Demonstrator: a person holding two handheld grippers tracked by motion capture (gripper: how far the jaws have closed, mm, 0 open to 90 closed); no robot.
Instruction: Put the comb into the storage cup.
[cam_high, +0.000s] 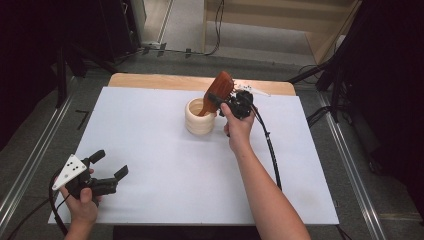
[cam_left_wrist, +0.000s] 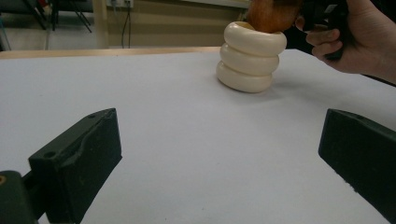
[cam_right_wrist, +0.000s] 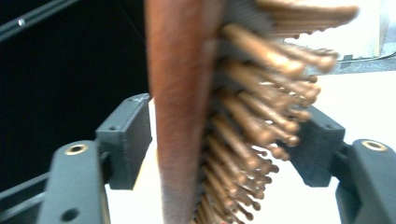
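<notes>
Brown wooden hairbrush leaning handle-down in ribbed cream cup

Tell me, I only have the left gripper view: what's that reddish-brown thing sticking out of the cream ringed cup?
Observer: A reddish-brown wooden hairbrush, standing handle-down in the cream ringed cup.
Operator: Is the right gripper clamped on it?
Observer: It looks released. The right gripper has its jaws either side of the brush head, with a slim gap at the wooden back.
Operator: And the bristles?
Observer: Round-tipped wooden pins, pointing at the other jaw.
</notes>
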